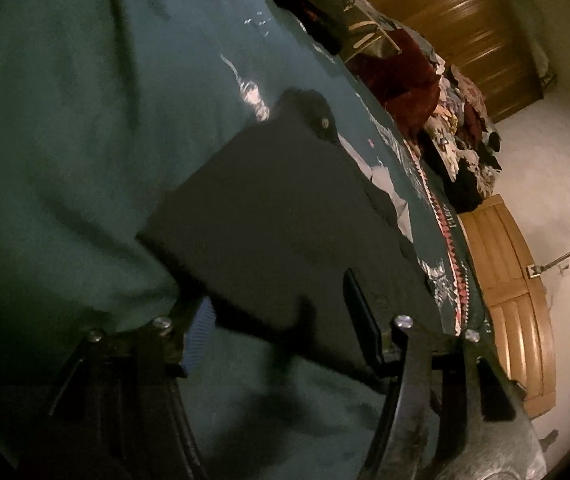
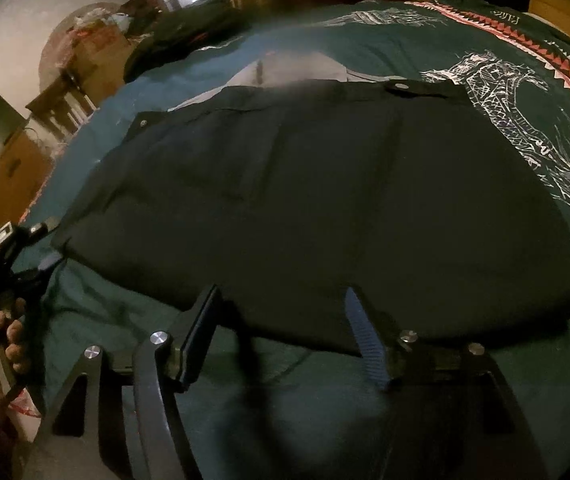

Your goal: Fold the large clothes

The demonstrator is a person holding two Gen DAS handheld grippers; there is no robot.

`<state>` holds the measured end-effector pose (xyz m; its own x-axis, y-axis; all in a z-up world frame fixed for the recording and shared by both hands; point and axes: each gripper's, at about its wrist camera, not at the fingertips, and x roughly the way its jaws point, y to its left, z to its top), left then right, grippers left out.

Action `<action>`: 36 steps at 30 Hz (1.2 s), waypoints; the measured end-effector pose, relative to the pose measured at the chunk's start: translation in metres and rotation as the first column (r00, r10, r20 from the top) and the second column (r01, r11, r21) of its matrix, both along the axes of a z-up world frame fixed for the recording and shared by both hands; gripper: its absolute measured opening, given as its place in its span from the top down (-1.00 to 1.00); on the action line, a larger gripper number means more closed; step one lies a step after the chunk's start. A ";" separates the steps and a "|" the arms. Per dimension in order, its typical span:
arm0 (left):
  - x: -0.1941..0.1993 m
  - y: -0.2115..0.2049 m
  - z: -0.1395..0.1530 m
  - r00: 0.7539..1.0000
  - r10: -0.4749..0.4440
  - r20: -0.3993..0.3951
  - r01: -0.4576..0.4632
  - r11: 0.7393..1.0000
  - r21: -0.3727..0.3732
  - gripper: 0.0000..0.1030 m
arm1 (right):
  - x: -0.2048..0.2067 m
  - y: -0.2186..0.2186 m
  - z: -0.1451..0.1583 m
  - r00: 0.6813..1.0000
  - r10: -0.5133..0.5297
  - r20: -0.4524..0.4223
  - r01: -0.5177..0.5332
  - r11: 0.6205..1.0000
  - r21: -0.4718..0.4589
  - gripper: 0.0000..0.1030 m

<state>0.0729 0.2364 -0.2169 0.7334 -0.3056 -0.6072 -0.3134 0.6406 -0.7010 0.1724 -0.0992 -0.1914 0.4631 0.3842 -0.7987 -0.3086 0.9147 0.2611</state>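
Observation:
A dark garment (image 2: 325, 200) lies flat on a teal bedspread (image 2: 305, 400), partly folded, with snap buttons along its far edge. It also shows in the left wrist view (image 1: 269, 216). My right gripper (image 2: 281, 328) is open and empty, fingers spread over the garment's near edge. My left gripper (image 1: 277, 320) is open, its fingers on either side of the garment's near corner, holding nothing. The left gripper also shows in the right wrist view (image 2: 25, 256), held by a hand at the garment's left corner.
The bedspread has a white dragon print (image 2: 525, 120) and a red zigzag border (image 2: 545, 56). Heaps of clothes (image 1: 445, 120) lie at the bed's far side. A wooden footboard (image 1: 505, 280), a wardrobe (image 1: 465, 20) and pale carpet (image 1: 545, 168) lie beyond the bed.

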 end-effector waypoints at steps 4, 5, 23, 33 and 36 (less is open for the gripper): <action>0.004 -0.003 0.001 1.000 0.023 0.022 -0.023 1.000 0.006 -0.19 | -0.001 0.006 0.000 1.000 0.010 0.003 -0.010 1.000 0.002 -0.35; 0.004 -0.004 0.000 1.000 0.022 0.022 -0.022 1.000 0.009 -0.19 | -0.001 0.007 0.000 1.000 0.013 0.003 -0.013 1.000 0.003 -0.35; 0.054 -0.030 0.016 0.994 -0.035 0.100 0.012 0.975 0.220 0.87 | 0.047 0.081 0.064 0.984 0.162 0.077 -0.166 0.984 0.060 -0.36; 0.058 -0.109 0.056 0.960 -0.260 0.101 0.138 0.757 0.638 0.87 | 0.182 0.282 0.091 0.861 0.481 -0.167 -0.483 0.875 0.029 -0.56; 0.060 -0.133 0.060 0.937 -0.335 0.096 0.178 0.697 0.695 0.86 | 0.186 0.314 0.065 0.837 0.488 -0.249 -0.525 0.844 -0.111 -0.57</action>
<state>0.1330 0.1033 -0.1569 0.8150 -0.0740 -0.5747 0.0307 0.9959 -0.0847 0.3587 0.2151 -0.1263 0.0611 0.3711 -0.9266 -0.6980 0.6795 0.2261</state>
